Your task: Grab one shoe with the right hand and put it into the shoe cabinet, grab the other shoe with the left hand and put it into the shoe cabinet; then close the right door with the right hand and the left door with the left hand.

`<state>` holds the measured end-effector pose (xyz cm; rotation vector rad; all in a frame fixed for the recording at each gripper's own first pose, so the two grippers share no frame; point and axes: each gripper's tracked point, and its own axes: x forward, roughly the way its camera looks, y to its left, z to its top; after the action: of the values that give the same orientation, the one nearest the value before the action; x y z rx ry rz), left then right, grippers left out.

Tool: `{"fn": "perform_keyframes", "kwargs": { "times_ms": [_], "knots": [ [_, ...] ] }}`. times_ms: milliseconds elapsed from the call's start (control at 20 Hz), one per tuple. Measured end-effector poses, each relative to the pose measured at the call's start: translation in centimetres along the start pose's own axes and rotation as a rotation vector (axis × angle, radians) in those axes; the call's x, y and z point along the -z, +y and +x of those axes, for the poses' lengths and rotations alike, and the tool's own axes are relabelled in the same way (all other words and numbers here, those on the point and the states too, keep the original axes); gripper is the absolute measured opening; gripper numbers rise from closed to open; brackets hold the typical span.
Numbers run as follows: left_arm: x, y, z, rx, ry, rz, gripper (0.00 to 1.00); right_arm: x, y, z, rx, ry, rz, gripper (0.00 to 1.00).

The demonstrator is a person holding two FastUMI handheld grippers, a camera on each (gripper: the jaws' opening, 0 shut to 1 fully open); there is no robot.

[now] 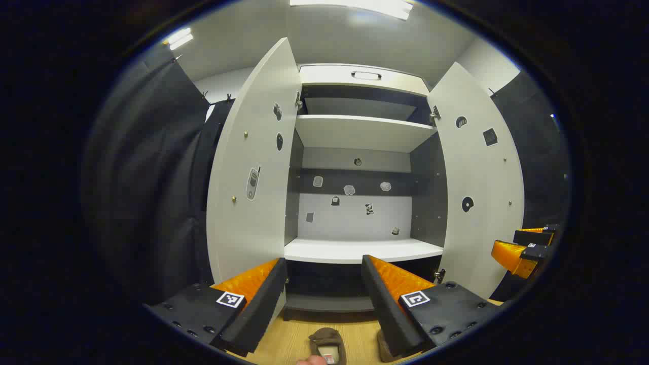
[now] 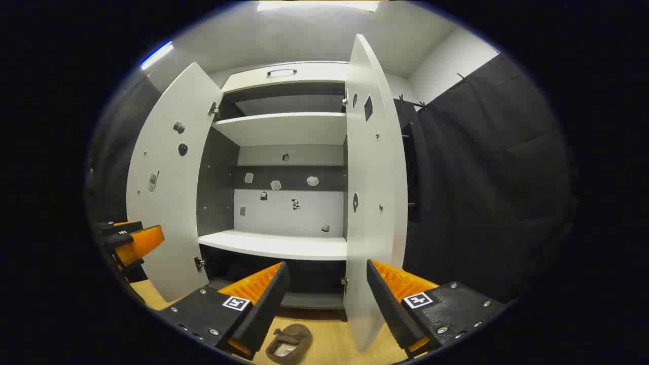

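Jaws spread wide and empty on both the left gripper [image 1: 324, 299] and right gripper [image 2: 327, 304], the brown shoes [image 1: 327, 345] lie on the near floor before the open shoe cabinet [image 1: 355, 251] — a hasty descent could nudge one away.

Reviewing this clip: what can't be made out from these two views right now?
- Second shoe: left gripper view, mostly behind the left gripper.
- First shoe: cut by the bottom edge there; whole in right gripper view.
- Cabinet's bottom compartment: too dark.
- Stickers on the back panel: too small.
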<state>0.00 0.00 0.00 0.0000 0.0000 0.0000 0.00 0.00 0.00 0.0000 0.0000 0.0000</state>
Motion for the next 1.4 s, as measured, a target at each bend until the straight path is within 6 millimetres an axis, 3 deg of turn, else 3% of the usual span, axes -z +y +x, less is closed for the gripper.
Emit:
{"fn": "perform_keyframes", "kwargs": {
  "times_ms": [550, 700, 1100, 1150, 1300, 1400],
  "knots": [
    [-0.1, 0.2, -0.2, -0.019, 0.0, 0.002, 0.99, -1.1, -0.8, -0.4, 0.016, -0.03, 0.009, 0.94],
    [-1.0, 0.3, -0.3, -0.024, -0.016, 0.013, 0.96, -1.7, -0.4, -0.3, 0.011, -0.038, 0.013, 0.94],
    [-2.1, 0.7, -0.8, -0.024, -0.042, 0.016, 0.99, -2.3, 1.4, -0.4, -0.019, -0.053, -0.002, 0.94],
    [-2.2, 0.8, -1.0, -0.027, -0.041, 0.017, 0.96, -2.4, 1.7, -0.3, -0.025, -0.055, -0.003, 0.94],
    [-2.1, 1.2, -1.3, -0.032, -0.037, 0.01, 0.96, -0.9, 3.1, 0.9, -0.048, -0.027, -0.015, 0.94],
    [-1.9, 1.7, -1.5, -0.04, -0.031, 0.009, 0.96, 2.0, 4.1, 1.8, -0.067, 0.043, -0.036, 0.94]
  ]
}}
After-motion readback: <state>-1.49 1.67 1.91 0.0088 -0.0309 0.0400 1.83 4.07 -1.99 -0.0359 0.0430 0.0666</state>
